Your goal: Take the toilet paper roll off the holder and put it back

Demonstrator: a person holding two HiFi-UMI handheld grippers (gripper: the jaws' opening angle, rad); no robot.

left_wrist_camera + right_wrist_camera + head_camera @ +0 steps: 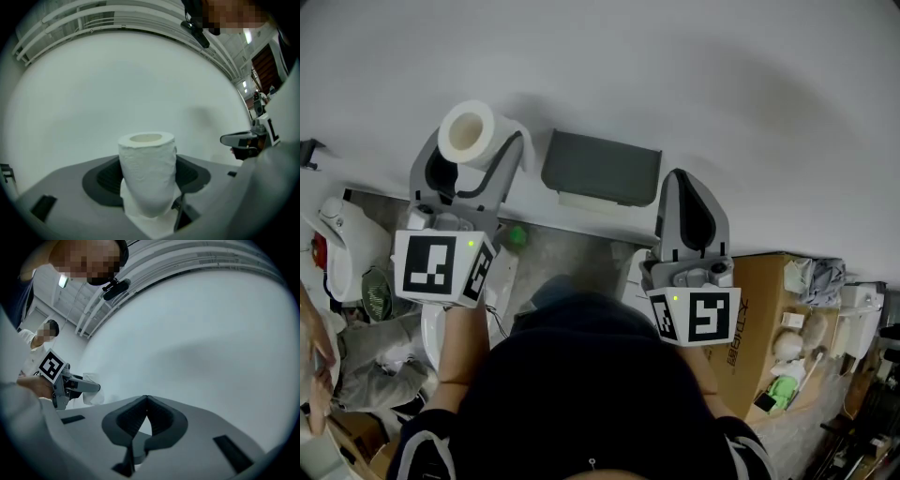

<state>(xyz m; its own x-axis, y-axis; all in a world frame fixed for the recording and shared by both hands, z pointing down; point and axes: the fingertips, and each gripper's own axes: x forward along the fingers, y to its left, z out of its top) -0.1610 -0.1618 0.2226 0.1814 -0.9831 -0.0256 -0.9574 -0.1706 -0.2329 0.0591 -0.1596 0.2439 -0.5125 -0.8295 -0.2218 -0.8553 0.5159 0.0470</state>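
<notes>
The white toilet paper roll (469, 133) is clamped between the jaws of my left gripper (473, 155), close to the white wall. Its cardboard core faces the head camera. In the left gripper view the roll (147, 168) stands upright between the dark pads, with a loose sheet hanging below it. The dark grey holder (600, 169) is fixed to the wall just right of the roll, and no roll shows on it. My right gripper (684, 187) sits right of the holder, its jaws meeting at the tips (146, 398) with nothing between them.
A white toilet (342, 246) stands low at the left, and a person's arm shows at the left edge. An open cardboard box (764, 300) with several small items sits on the floor at the right. The white wall (722, 94) fills the space ahead.
</notes>
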